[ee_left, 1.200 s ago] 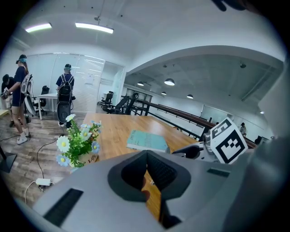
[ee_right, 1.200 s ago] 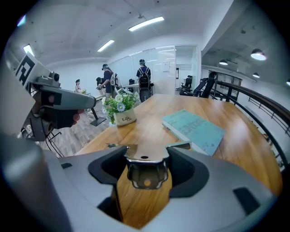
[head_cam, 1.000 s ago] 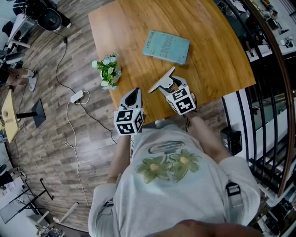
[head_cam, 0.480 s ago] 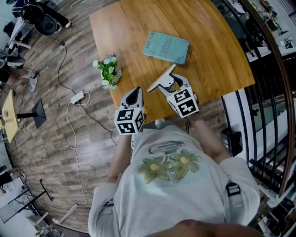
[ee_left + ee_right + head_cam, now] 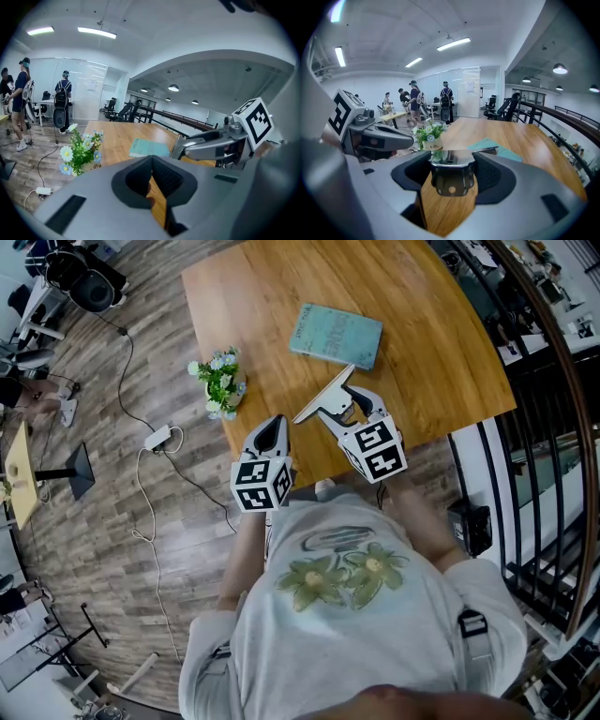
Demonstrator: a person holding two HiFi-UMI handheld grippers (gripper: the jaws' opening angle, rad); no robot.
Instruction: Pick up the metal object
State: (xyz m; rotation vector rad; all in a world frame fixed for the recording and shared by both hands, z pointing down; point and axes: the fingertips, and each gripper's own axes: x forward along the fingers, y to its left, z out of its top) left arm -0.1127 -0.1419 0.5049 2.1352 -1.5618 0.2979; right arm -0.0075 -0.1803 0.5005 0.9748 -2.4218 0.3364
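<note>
Right gripper, head view: clamped on metal object, tip just short of book. Left gripper farther from book.
Left gripper view: jaws together, empty.
Right gripper view: book sits lower than a second ago, so the object is lifted. Pickup looks done.
Counts: one metal object, one book, one flower pot, two grippers.

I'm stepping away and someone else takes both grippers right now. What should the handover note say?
Right gripper: shut on the metal piece, which looks lifted clear of the table.
Left gripper: shut, empty, held near the table's front edge.
Book and flower pot sit farther back on the table, away from both grippers.
Done: the pickup. Left: probably only keeping the grip steady.
</note>
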